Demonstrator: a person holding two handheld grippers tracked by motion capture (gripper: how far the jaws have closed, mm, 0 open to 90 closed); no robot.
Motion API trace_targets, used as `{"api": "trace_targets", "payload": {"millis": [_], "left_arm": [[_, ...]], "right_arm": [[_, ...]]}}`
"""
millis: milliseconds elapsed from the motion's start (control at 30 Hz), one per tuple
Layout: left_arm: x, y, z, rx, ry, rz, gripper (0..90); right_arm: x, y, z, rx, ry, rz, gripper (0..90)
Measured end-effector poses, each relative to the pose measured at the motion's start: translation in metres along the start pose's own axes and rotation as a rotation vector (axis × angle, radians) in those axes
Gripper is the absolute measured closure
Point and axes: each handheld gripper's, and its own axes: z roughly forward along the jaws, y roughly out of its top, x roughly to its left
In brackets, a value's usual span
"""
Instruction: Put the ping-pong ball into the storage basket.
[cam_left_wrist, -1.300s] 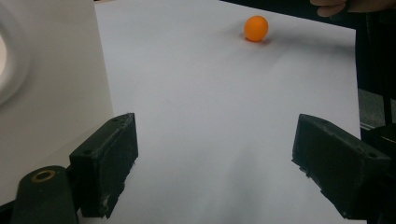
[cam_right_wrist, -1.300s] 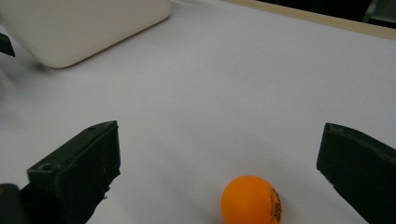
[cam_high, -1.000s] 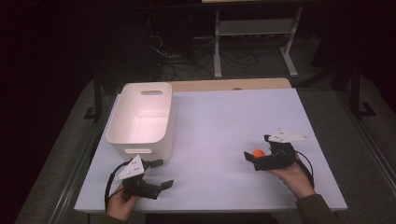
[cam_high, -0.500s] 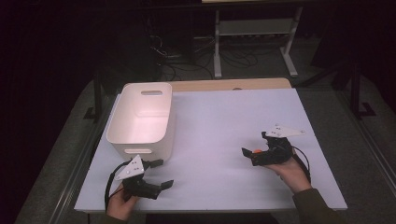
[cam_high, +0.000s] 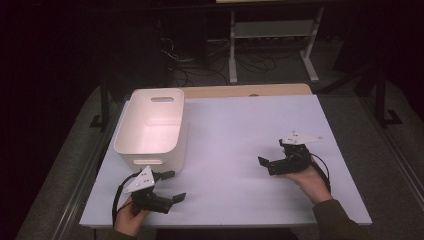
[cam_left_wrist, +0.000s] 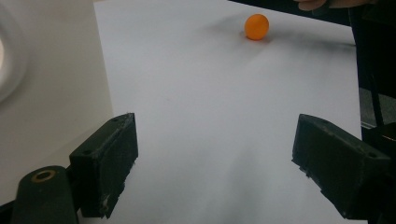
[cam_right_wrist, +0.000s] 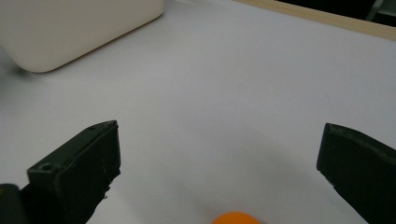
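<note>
a smooth round orange ball (cam_right_wrist: 235, 218) is framed on the matte white desk (cam_high: 235, 130) by the right gripper's (cam_high: 274, 161) wide-open, empty black jaws.

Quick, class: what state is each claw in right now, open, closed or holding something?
Left claw: open, holding nothing.
Right claw: open, holding nothing; the orange ball lies on the table between its jaws.

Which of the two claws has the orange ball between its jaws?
The right claw: the orange ball lies on the table between its open jaws. The left claw sits open by the white bin.
</note>
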Motion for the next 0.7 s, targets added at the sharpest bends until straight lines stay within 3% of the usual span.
{"api": "trace_targets", "payload": {"millis": [267,700], "left_arm": [[-0.0004,0.0,0.0,0.0,0.0,0.004,14.1],[-0.0009,0.0001,0.0007,0.004,0.001,0.006,14.2]], "right_arm": [[-0.001,-0.0004,-0.0003,-0.013,-0.023,-0.006,0.0],[-0.0056,-0.0049,0.0011,0.018,-0.048,0.003,0.0]]}}
